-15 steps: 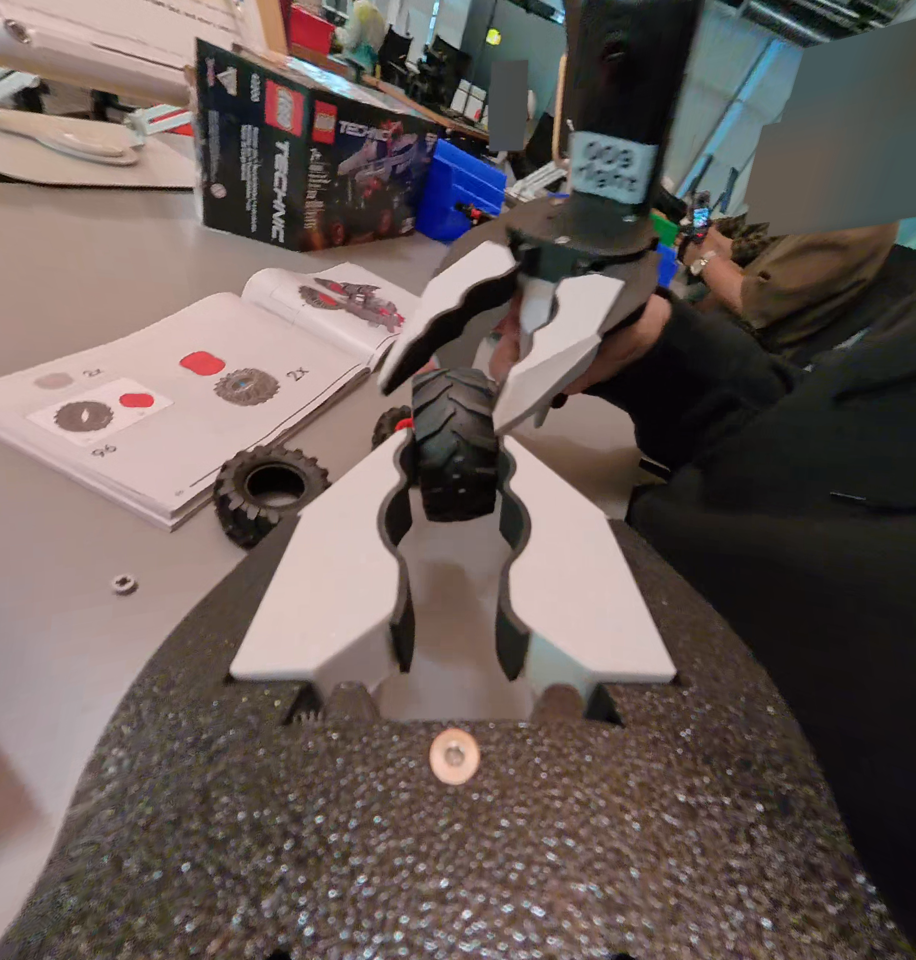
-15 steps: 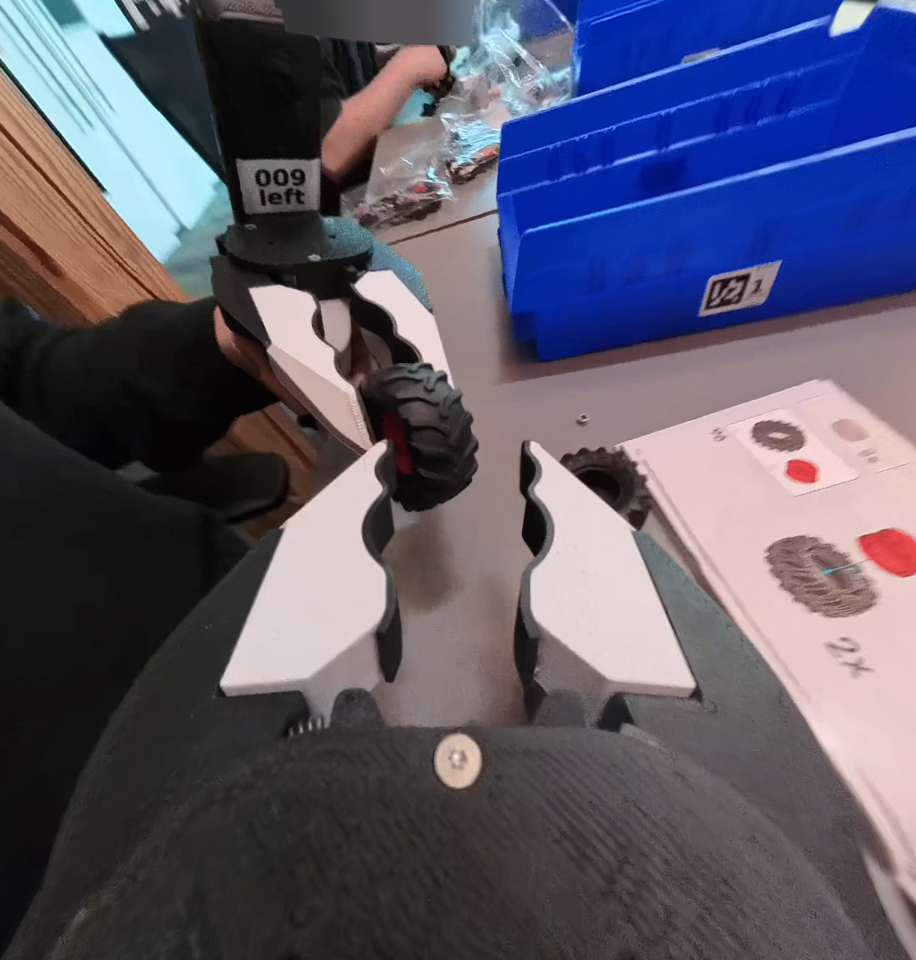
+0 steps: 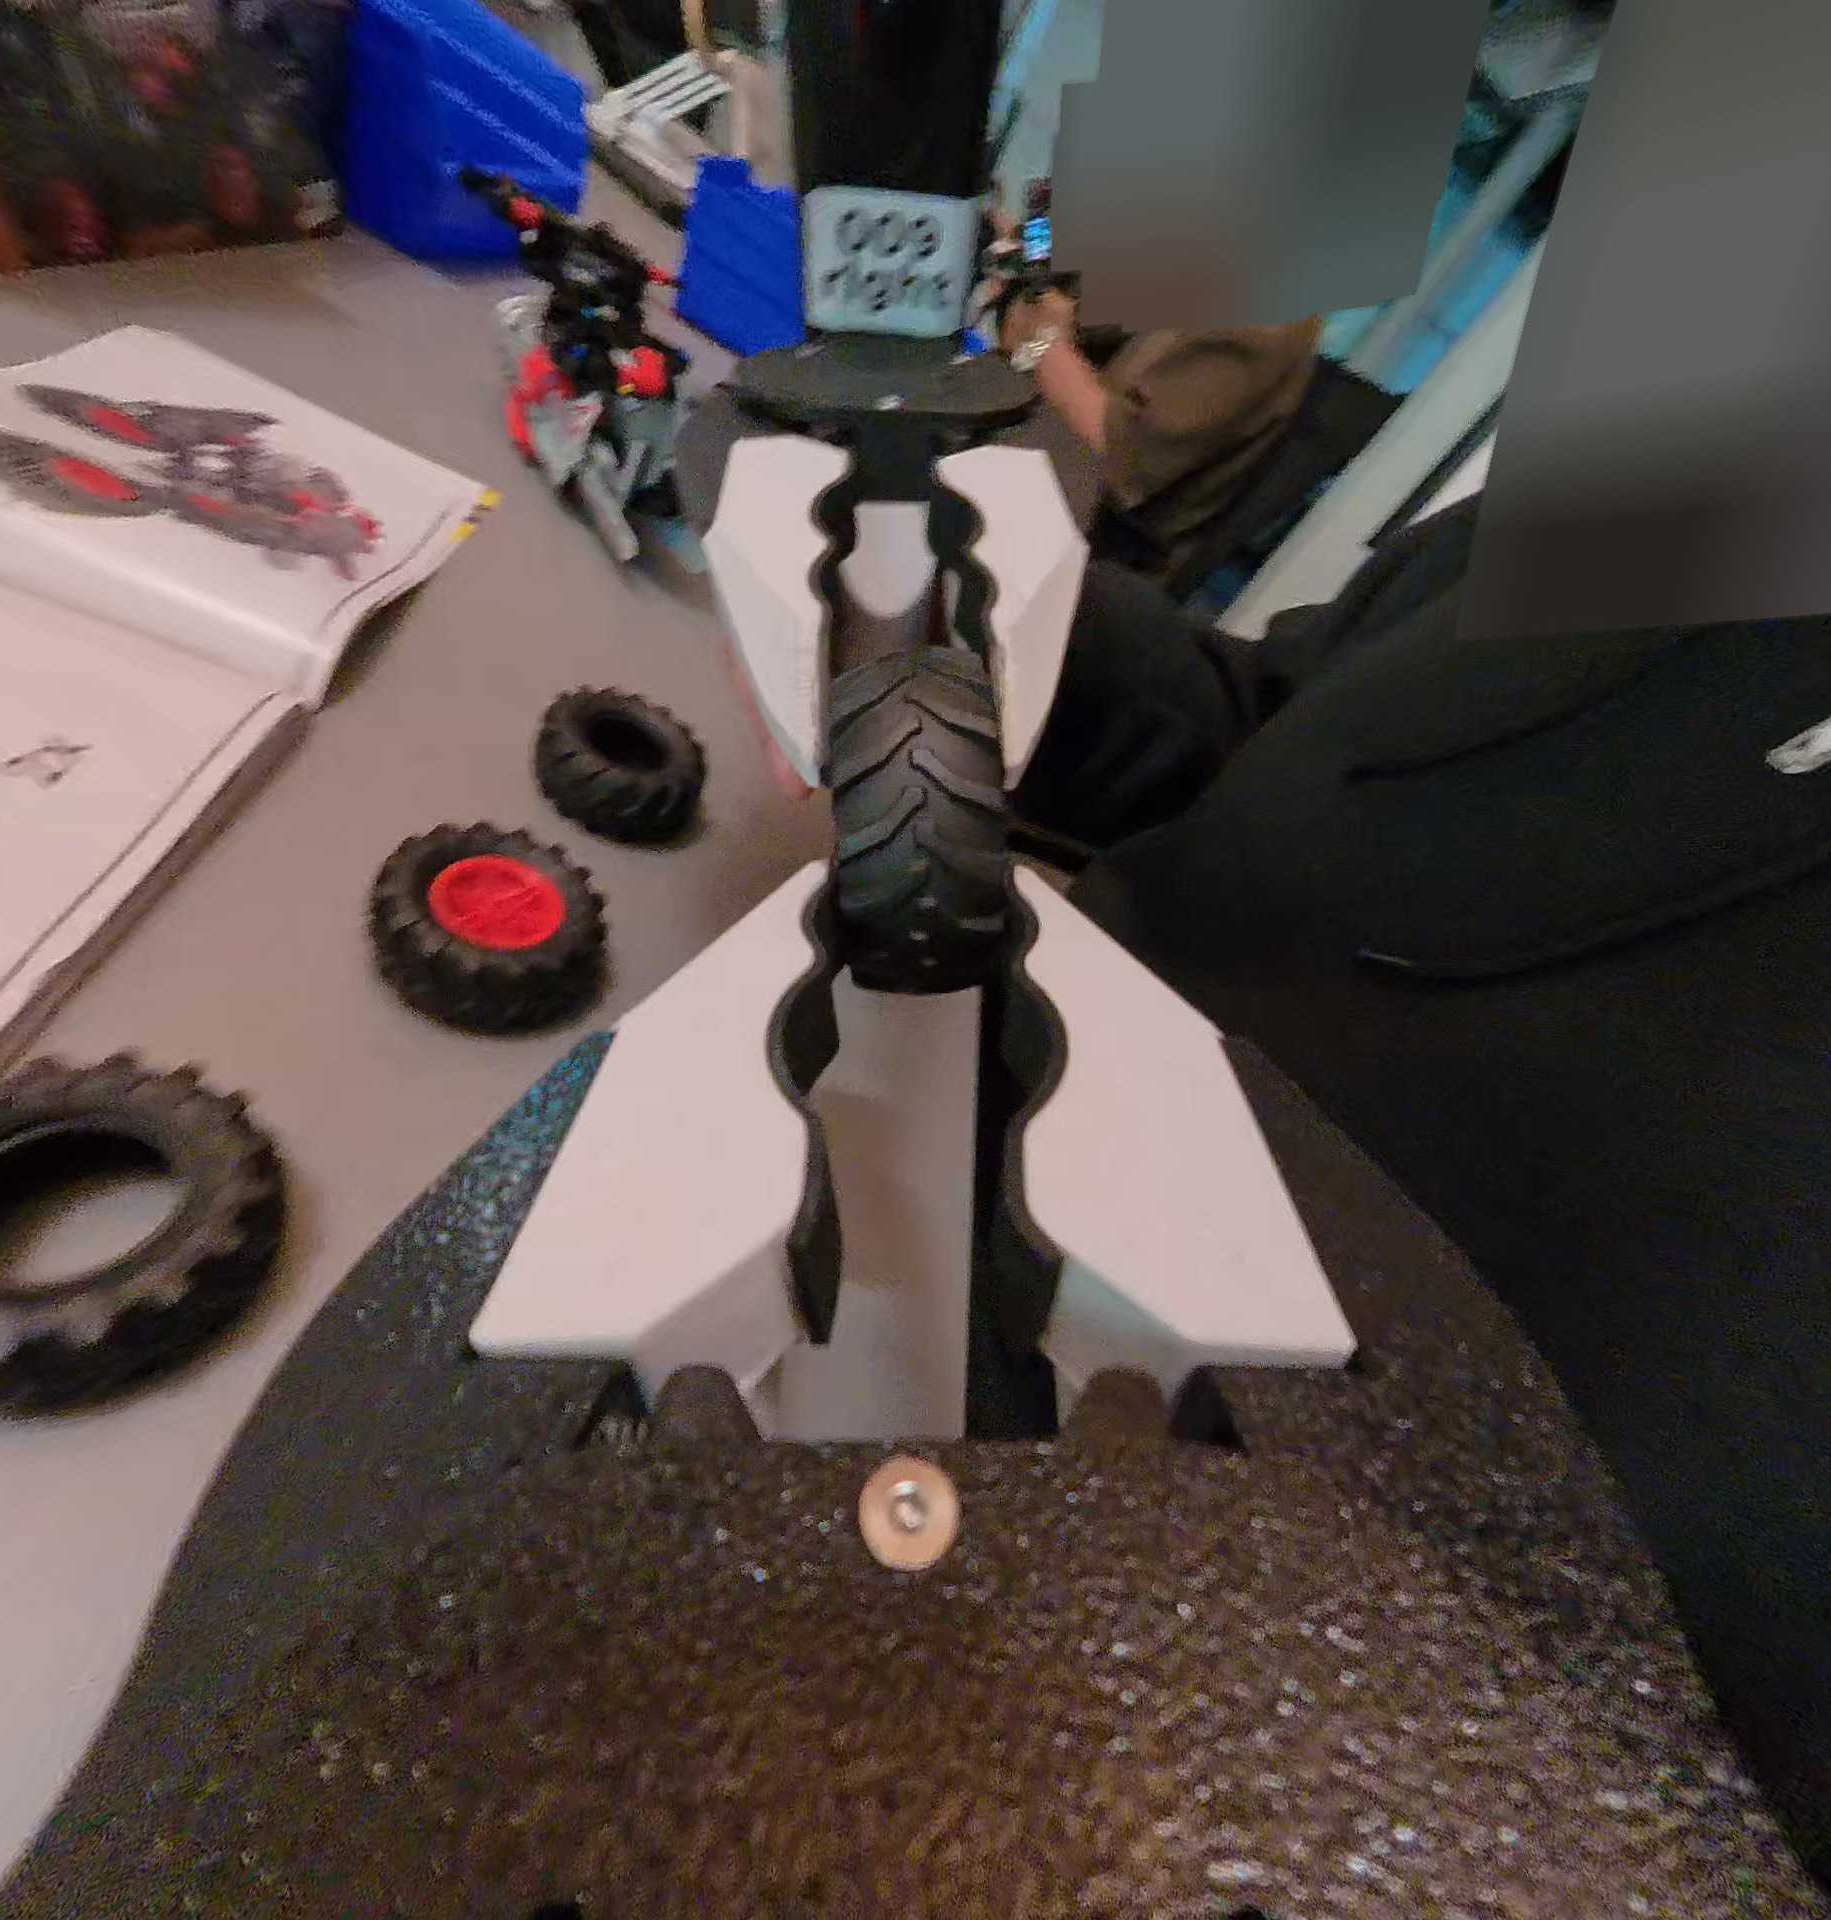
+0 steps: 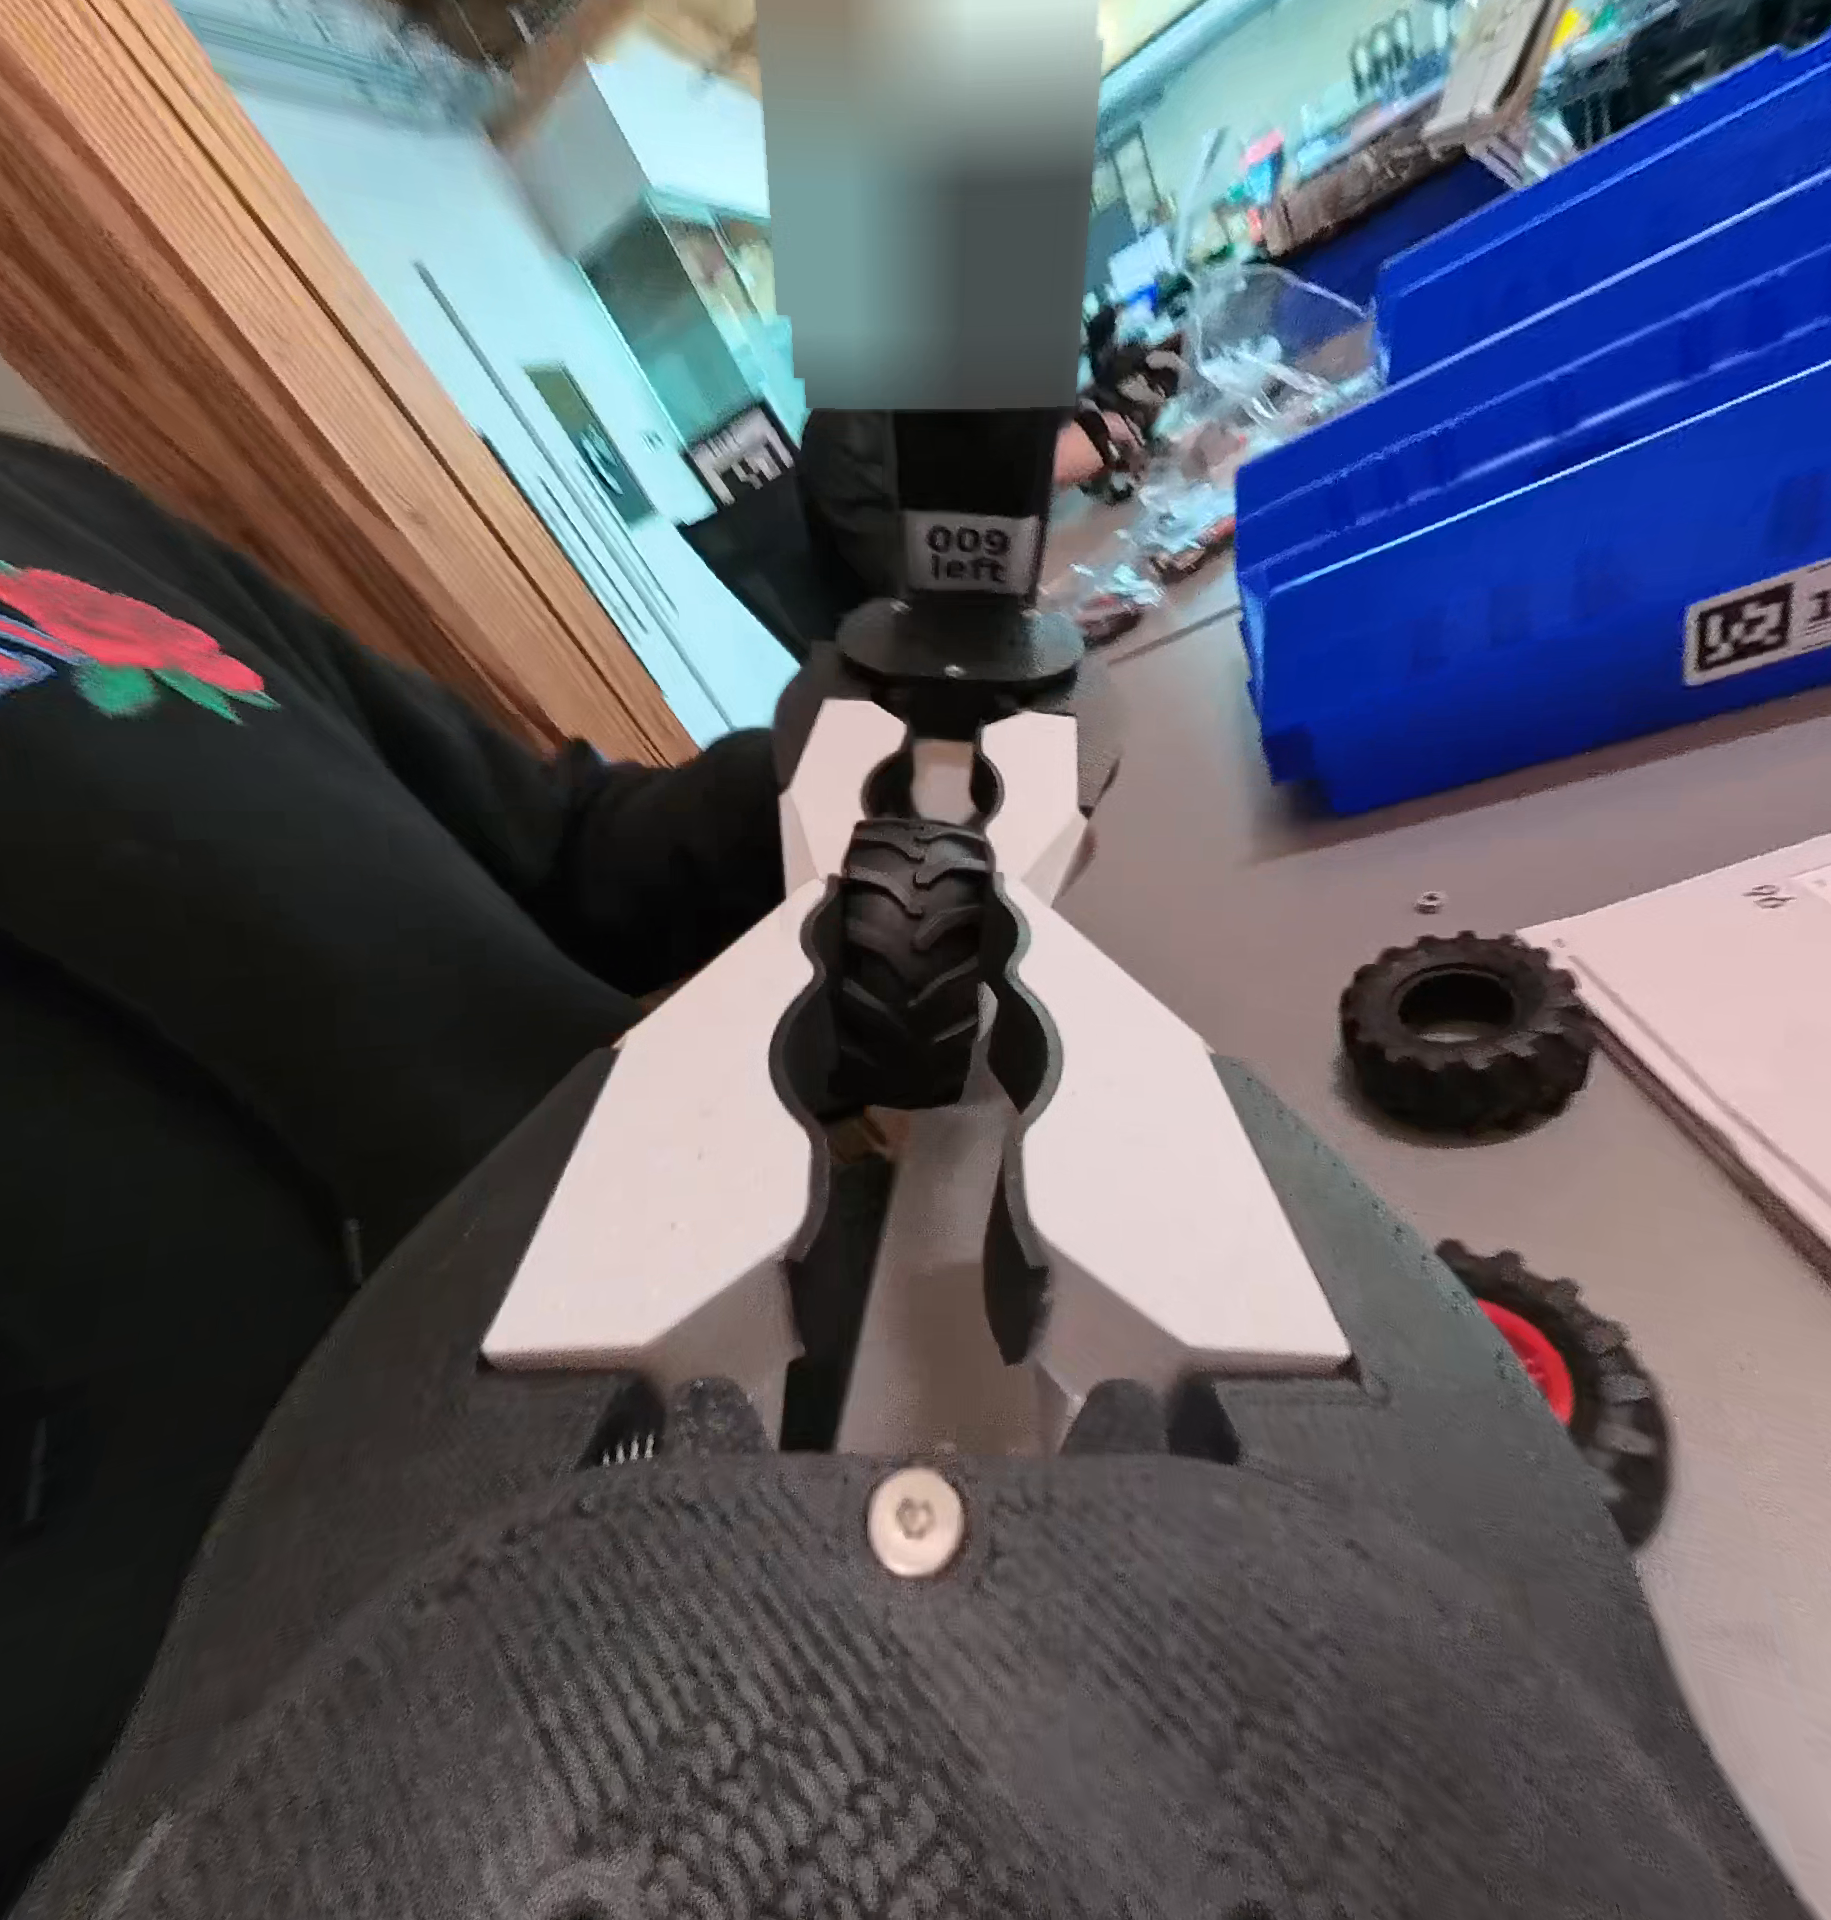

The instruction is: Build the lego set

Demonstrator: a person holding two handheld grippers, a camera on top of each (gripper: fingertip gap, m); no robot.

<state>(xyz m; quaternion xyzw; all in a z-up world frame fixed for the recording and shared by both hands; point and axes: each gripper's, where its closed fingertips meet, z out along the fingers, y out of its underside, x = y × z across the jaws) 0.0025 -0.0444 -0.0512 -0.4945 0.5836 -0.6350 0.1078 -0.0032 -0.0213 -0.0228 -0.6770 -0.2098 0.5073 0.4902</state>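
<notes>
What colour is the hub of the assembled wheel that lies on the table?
Red, inside a black knobby tyre. The assembled wheel shows best in the left wrist view.

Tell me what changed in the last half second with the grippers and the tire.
The right gripper, open beside the tire before, has lined up opposite the left gripper and closed onto it, so both now clamp the tire. The left gripper's grip stayed, and the empty tire beside the instruction booklet stayed too.
</notes>
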